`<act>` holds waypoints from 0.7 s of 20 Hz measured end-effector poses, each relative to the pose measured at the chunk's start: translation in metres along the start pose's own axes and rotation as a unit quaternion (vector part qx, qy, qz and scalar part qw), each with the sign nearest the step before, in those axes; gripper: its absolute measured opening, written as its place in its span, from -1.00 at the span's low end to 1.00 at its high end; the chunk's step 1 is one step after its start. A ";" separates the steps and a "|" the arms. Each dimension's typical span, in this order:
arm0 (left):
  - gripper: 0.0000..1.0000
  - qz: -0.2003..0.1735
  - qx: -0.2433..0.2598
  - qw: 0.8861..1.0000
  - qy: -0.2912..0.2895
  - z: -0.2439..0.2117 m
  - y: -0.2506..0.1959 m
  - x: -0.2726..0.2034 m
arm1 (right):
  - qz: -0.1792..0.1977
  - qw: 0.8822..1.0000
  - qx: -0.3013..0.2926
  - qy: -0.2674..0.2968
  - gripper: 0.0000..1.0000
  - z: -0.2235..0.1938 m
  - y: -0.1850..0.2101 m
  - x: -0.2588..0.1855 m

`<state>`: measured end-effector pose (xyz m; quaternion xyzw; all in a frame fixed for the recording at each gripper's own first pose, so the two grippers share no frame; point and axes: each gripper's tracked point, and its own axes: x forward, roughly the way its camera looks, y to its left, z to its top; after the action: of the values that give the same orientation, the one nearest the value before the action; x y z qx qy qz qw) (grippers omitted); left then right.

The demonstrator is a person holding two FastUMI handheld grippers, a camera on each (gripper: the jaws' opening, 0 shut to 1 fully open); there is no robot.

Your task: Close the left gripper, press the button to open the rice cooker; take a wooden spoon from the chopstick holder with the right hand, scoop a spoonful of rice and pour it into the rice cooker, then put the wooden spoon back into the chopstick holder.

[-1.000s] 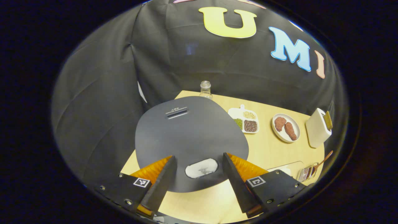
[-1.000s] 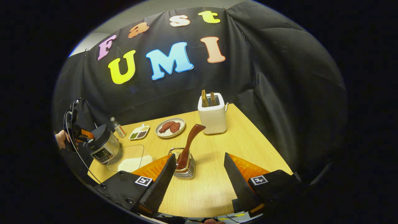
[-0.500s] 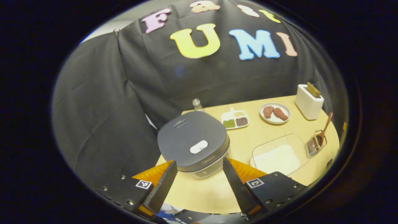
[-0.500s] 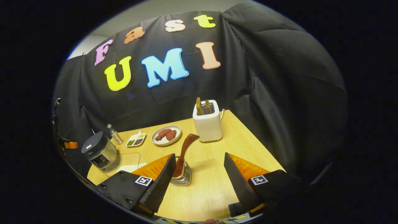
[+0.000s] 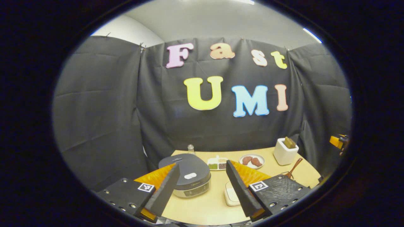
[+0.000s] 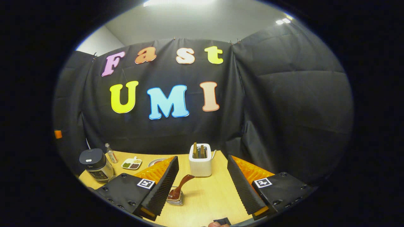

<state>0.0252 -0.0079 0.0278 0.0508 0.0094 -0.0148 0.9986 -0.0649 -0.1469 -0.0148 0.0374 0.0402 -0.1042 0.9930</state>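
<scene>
The rice cooker (image 5: pixel 188 178), lid down, is sitting on the table (image 5: pixel 202 208) just beyond the left gripper (image 5: pixel 202 186), whose 2 fingers are standing spread and empty. Right of the rice cooker, the wooden spoon (image 6: pixel 180 186) is leaning in the chopstick holder (image 6: pixel 175 199), just ahead of the right gripper (image 6: pixel 202 186), also spread and empty.

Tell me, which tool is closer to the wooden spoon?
Right. The right tool is open, with the wooden spoon just ahead by its left finger. The left tool faces the rice cooker, and there the spoon is farther off to the right.
</scene>
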 end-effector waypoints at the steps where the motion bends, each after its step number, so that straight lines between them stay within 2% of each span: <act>1: 0.86 -0.001 0.001 1.000 -0.014 0.007 0.004 -0.012 | -0.005 1.000 -0.007 -0.013 0.96 0.010 -0.002 -0.010; 3: 0.86 -0.003 -0.002 0.999 -0.046 0.018 0.009 -0.036 | -0.014 0.999 -0.012 -0.036 0.96 0.028 -0.007 -0.029; 6: 0.86 -0.007 -0.029 0.997 -0.073 0.020 0.007 -0.066 | -0.002 0.998 -0.024 -0.061 0.95 0.048 -0.001 -0.052; 8: 0.86 0.000 -0.041 0.996 -0.076 0.018 0.010 -0.075 | 0.001 0.998 -0.036 -0.060 0.95 0.051 0.004 -0.060; 11: 0.86 0.001 -0.039 0.996 -0.084 0.019 0.012 -0.089 | 0.020 0.998 -0.029 -0.053 0.95 0.048 0.023 -0.067; 14: 0.86 0.004 -0.057 0.995 -0.081 0.012 0.012 -0.100 | 0.038 0.998 -0.021 -0.040 0.96 0.040 0.035 -0.065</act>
<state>-0.0739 0.0056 0.0429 -0.0076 -0.0707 -0.0146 0.9974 -0.1176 -0.1027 0.0333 0.0140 0.0015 -0.0667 0.9977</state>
